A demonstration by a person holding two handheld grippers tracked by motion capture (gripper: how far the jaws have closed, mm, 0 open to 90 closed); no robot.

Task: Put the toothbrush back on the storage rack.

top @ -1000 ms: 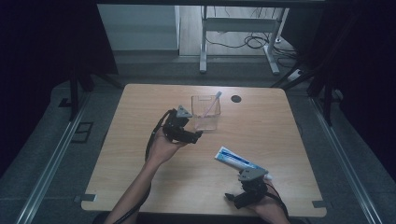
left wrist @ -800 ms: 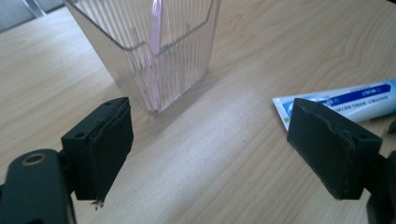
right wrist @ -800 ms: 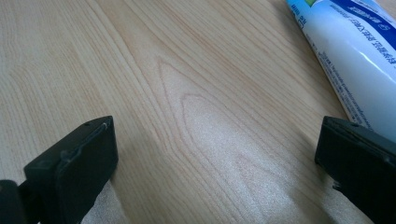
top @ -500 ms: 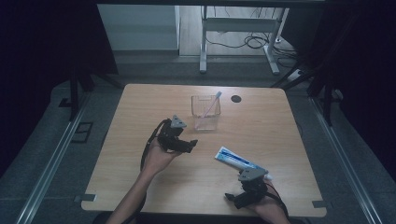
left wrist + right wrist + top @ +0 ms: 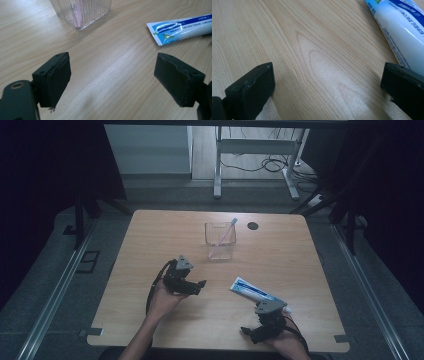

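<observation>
So your left gripper (image 5: 192, 286) sits at the left of the tabletop (image 5: 150, 235), jaws wide apart and holding nothing, aimed toward the toothpaste tube (image 5: 252, 291). Up the middle stands one clear ribbed cup (image 5: 220, 241) with one pink toothbrush (image 5: 224, 236) already leaning inside it, so that part looks done. To the right of centre the one toothpaste tube lies flat on the wood, well apart from the cup; in the left gripper view its crimped end (image 5: 160, 31) lies ahead and to the right of your jaws. Your right gripper (image 5: 260, 326) rests near the front edge, touching or just beside the tube's cap end, jaws spread and empty; in the right gripper view the tube (image 5: 402, 32) runs past the right jaw. What seems left is picking up the tube and dropping it into the cup. Count: one cup, one brush, one tube, two grippers
</observation>
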